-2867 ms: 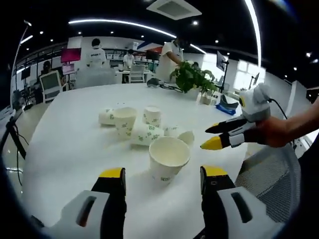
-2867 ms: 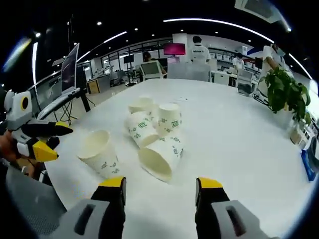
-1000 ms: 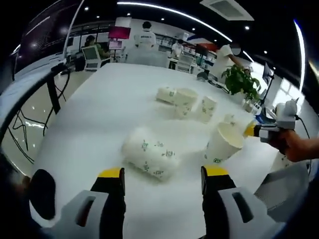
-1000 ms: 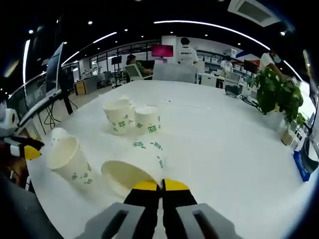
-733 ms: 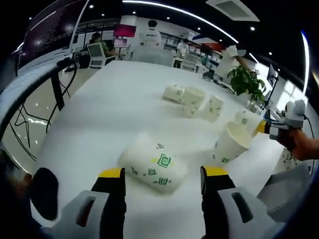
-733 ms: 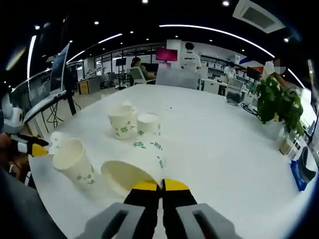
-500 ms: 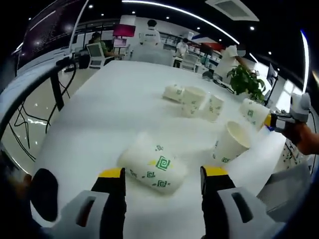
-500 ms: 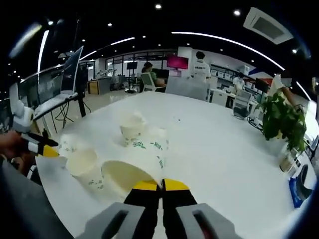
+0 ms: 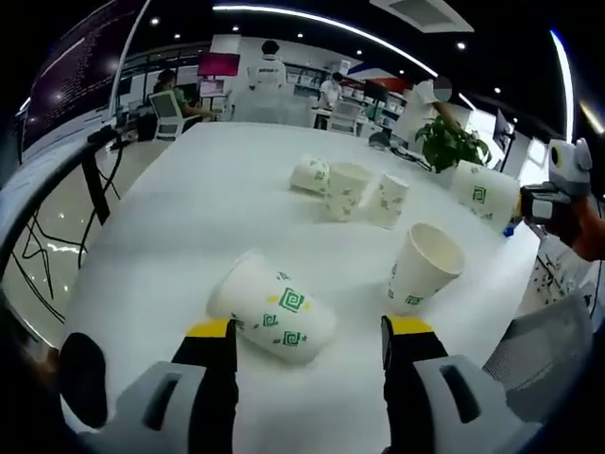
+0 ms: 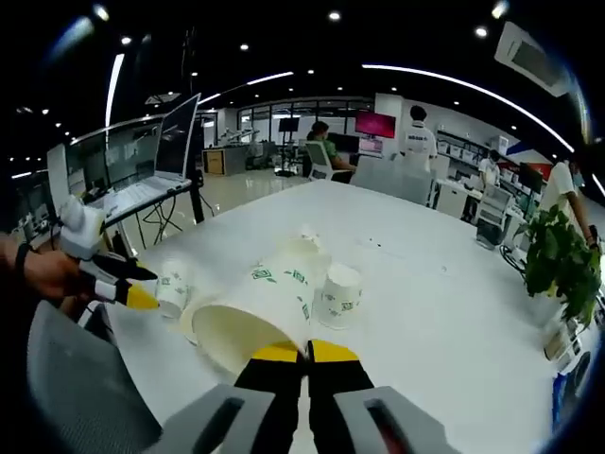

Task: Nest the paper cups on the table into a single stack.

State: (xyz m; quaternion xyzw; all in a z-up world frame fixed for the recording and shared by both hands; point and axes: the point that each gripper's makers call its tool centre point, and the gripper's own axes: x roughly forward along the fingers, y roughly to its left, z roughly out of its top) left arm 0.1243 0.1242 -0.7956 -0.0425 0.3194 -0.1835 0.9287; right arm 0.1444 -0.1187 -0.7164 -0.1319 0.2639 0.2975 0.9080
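In the left gripper view, the left tool (image 9: 307, 333) stood wide open and held nothing. A paper cup on its side (image 9: 270, 306) lay on the white desk (image 9: 189, 218) just ahead of the tool's tips, nearer the left jaw. An upright cup (image 9: 420, 268) stood ahead and to the right. Farther ahead sat a cluster of three cups (image 9: 348, 187). At the far right, the right tool (image 9: 529, 200) carried a lifted cup (image 9: 485, 192) clear of the desk.

In the right gripper view, the right tool (image 10: 304, 353) was fully closed, its tips pinching the rim of the lifted cup (image 10: 250, 317), mouth toward the camera. An overturned cup (image 10: 338, 295) sat just beyond. The left tool (image 10: 128, 284) reached in from the left.
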